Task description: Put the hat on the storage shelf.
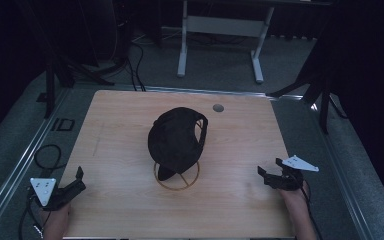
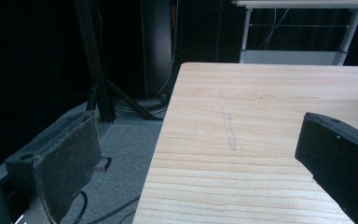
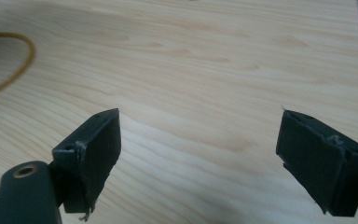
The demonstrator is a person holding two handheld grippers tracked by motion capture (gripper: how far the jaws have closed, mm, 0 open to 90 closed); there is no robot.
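A black cap (image 1: pixel 176 138) sits on a gold wire stand (image 1: pixel 176 178) in the middle of the wooden table (image 1: pixel 120 125). My left gripper (image 1: pixel 77 181) rests at the table's front left corner, open, with nothing between its jaws; in the left gripper view its span (image 2: pixel 200 154) straddles the table's left edge. At the front right my right gripper (image 1: pixel 266 175) is open too, well apart from the cap. Bare wood lies between its jaws (image 3: pixel 198 149) in the right gripper view. A curve of the gold ring (image 3: pixel 14 65) shows at upper left there.
A small dark round grommet (image 1: pixel 218 107) is set in the table near its far edge. White desk legs (image 1: pixel 182 45) stand on the grey floor behind. Black stand legs (image 1: pixel 52 75) and cables (image 1: pixel 47 155) lie to the left of the table, another stand (image 1: pixel 322 95) to the right.
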